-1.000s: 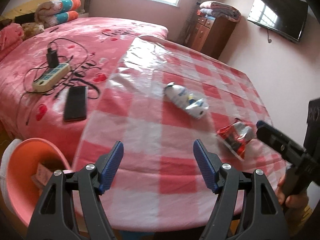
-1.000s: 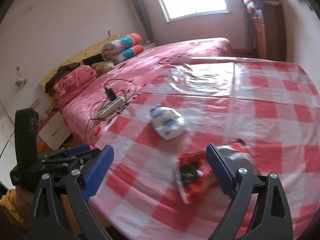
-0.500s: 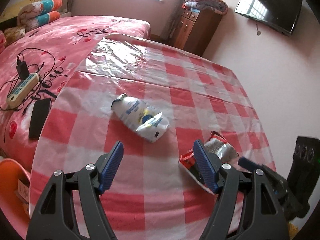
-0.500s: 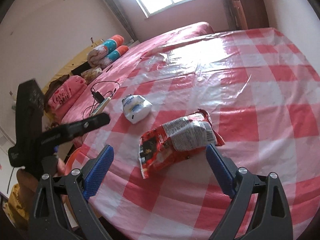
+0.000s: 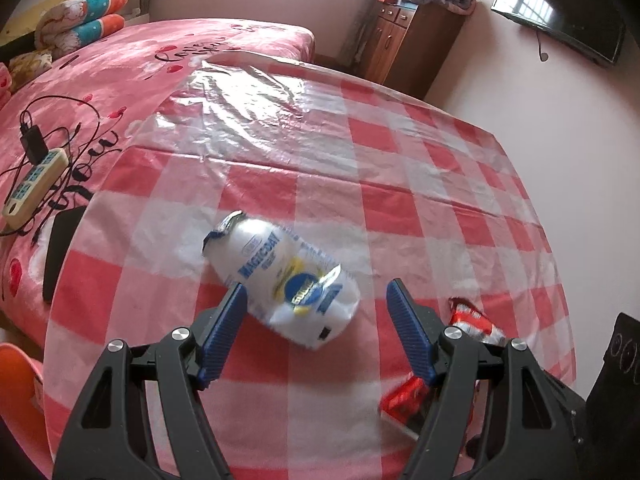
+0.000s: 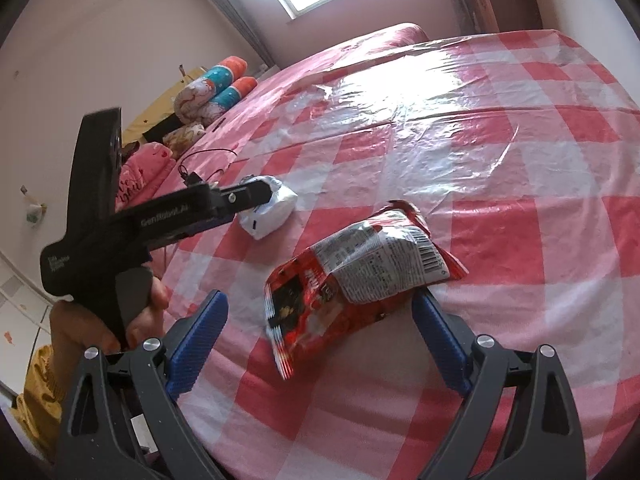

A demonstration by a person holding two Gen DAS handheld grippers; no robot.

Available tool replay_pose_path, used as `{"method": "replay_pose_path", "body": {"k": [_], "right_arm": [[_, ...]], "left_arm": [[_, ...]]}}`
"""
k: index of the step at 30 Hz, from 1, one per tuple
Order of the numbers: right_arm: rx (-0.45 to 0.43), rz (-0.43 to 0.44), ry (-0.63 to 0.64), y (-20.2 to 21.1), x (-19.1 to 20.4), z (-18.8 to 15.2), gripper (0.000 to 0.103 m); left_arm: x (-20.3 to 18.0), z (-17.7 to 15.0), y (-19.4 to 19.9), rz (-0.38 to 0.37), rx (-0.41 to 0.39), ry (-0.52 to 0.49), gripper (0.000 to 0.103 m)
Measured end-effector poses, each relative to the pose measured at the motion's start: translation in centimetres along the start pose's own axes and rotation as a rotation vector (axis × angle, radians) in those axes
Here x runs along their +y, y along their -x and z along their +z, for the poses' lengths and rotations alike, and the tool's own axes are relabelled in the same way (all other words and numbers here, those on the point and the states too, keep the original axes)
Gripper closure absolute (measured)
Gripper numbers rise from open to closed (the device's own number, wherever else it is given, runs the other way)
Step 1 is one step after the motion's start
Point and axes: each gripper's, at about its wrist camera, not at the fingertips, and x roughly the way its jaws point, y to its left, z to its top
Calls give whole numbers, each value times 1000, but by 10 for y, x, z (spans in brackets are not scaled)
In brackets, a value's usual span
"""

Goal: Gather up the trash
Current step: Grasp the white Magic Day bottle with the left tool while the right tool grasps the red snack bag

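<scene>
A crumpled white snack bag [image 5: 288,280] with blue lettering lies on the red-and-white checked tablecloth [image 5: 360,184]. My left gripper [image 5: 316,300] stands open with the bag's near end between its blue fingers [image 5: 224,332], pads apart from it. A red snack packet [image 6: 360,276] lies near the cloth's edge; my right gripper [image 6: 320,320] is open around its near end, not pressing. In the right wrist view the left gripper [image 6: 256,196] reaches over the white bag [image 6: 268,216], held by a hand [image 6: 132,320]. The red packet [image 5: 472,320] shows partly behind the left gripper's right finger.
A pink bed [image 5: 120,80] lies left of the cloth with a power strip [image 5: 32,188], cables and a dark phone [image 5: 60,248]. An orange bin [image 5: 16,376] sits at lower left. A wooden cabinet [image 5: 408,40] and a wall television [image 5: 560,20] stand behind.
The left gripper moved right and forward until the white bag came between its fingers. The right gripper sank and rolled, closing in on the red packet. Both stayed open.
</scene>
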Motion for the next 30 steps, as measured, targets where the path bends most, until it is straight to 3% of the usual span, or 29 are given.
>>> {"method": "replay_pose_path", "body": {"k": [17, 19, 21, 24, 26, 27, 28, 30], "right_arm": [[37, -183, 157, -42, 22, 29, 11], [41, -229, 198, -46, 27, 29, 16], [40, -280, 237, -48, 30, 28, 28], [38, -286, 252, -50, 29, 27, 29], [40, -285, 260, -49, 28, 26, 31], [40, -281, 259, -49, 28, 26, 32], [40, -277, 258, -49, 27, 26, 32], [38, -269, 260, -48, 25, 25, 34]], "left_arm": [[0, 29, -38, 86, 18, -17, 30], [-1, 29, -38, 97, 9, -17, 32], [-3, 28, -39, 112, 0, -28, 33], [-6, 26, -38, 123, -17, -39, 35], [-7, 25, -37, 128, -31, -41, 37], [-8, 24, -35, 133, -43, -42, 43], [-10, 23, -33, 139, -57, -42, 58], [-9, 27, -30, 143, -59, -45, 59]]}}
